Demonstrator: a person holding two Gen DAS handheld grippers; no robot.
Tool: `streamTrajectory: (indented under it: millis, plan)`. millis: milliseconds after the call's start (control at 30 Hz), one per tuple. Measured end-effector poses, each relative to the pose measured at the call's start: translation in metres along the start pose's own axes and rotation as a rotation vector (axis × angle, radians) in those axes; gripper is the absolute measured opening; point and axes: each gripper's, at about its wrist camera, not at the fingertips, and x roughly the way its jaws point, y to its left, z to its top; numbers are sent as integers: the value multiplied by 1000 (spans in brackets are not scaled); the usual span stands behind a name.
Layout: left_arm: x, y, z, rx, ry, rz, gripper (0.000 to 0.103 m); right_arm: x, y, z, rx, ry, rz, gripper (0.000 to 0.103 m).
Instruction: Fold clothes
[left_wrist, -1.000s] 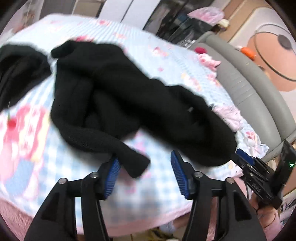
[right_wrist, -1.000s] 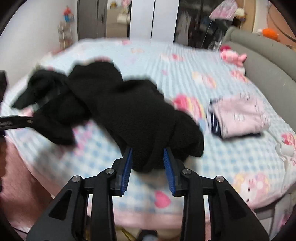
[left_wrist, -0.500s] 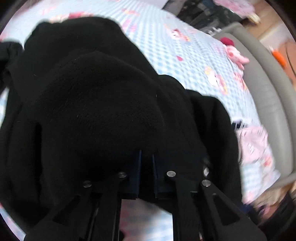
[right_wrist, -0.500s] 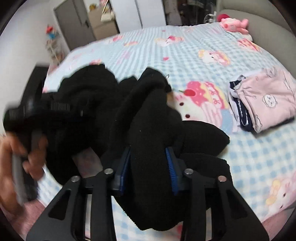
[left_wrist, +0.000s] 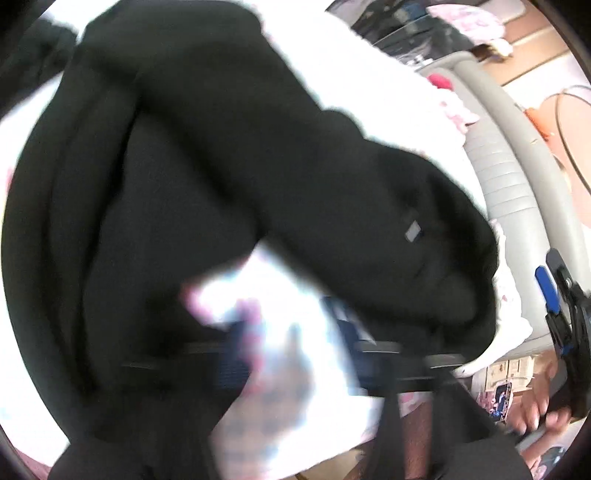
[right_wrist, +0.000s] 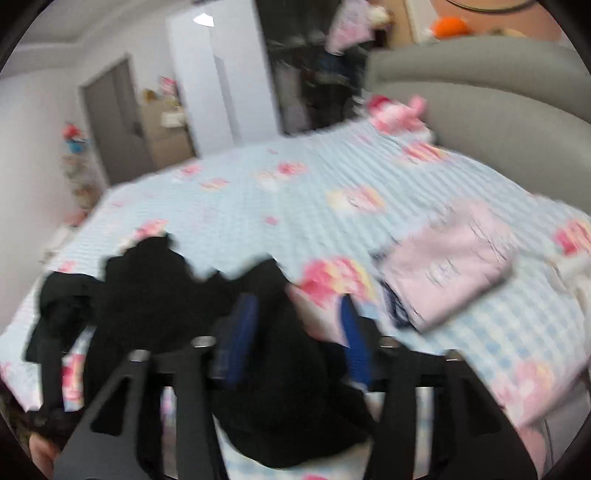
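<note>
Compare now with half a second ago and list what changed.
Both tools opened. The right tool, shut on the black fleece garment then, now has its jaws spread with cloth loose between them. The left tool also let go, though blur hides detail. The folded pink garment on the checked bedspread stayed put.

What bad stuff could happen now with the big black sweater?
1. The black sweater is all bunched up. The right claw has its jaws apart around a thick lump, so it might pinch several layers together and make a messy fold.
2. The folded pink clothes lie close by on the bed. A swinging sweater could knock that neat pile apart.
3. The sweater lies near the bed's front edge, so it might slide off.
</note>
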Motion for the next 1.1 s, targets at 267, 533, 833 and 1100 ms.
streamTrajectory:
  millis: [267, 533, 833, 1100]
  plan:
    - [73, -34, 54, -15, 86, 151, 44, 62, 30, -17, 8, 224, 127, 60]
    - [46, -46, 28, 91, 49, 161, 9, 83, 4, -38, -40, 221, -265, 38]
    - [47, -26, -38, 53, 199, 148, 0, 104, 29, -3, -30, 330, 113, 80]
    - [-13, -52, -14, 149, 143, 173, 6, 216, 61, -18, 41, 599, 190, 85]
